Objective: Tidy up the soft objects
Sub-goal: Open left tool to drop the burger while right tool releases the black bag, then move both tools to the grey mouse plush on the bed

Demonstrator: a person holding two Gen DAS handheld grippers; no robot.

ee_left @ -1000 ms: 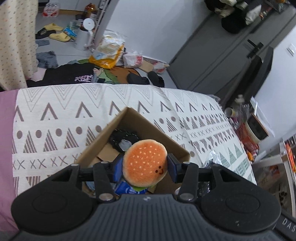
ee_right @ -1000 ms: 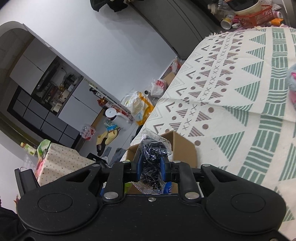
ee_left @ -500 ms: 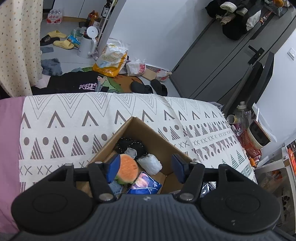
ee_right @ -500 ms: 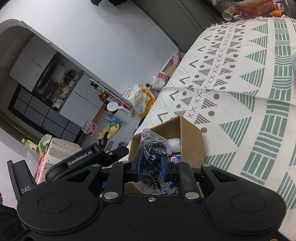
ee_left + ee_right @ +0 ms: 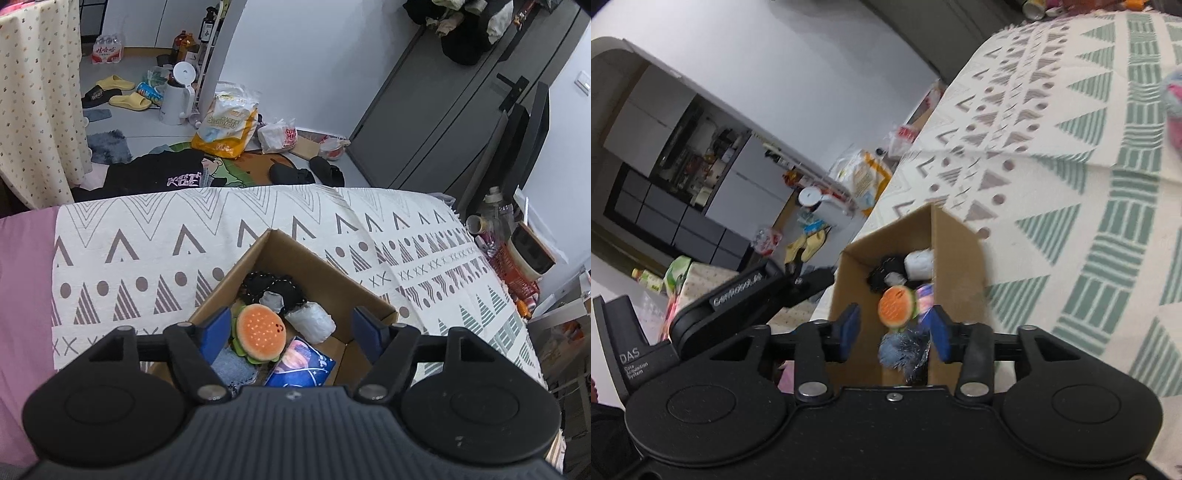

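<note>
An open cardboard box point(image 5: 314, 254) point(image 5: 956, 266) sits on the patterned blanket. Inside lie an orange burger plush point(image 5: 260, 332) point(image 5: 895, 308), a white bundle point(image 5: 310, 321), a black knitted item point(image 5: 266, 286), a blue packet point(image 5: 301, 365) and a denim patch point(image 5: 232, 371). My left gripper point(image 5: 291, 332) hangs open above the box, nothing between its fingers. My right gripper point(image 5: 894, 330) is also open over the box. A blurred grey-blue fuzzy thing with shiny streaks point(image 5: 903, 350) shows below its gap. A pink and blue plush point(image 5: 1172, 107) lies on the blanket at the far right.
The blanket point(image 5: 147, 236) ends at the bed's far edge, with clothes, bags and slippers on the floor point(image 5: 221, 125) beyond. A pink sheet point(image 5: 22, 277) lies at the left. The left gripper's body point(image 5: 750, 295) is beside the box.
The left gripper opened and the burger plush dropped into the box. The right gripper moved over the box and opened, letting go of the bagged black item.
</note>
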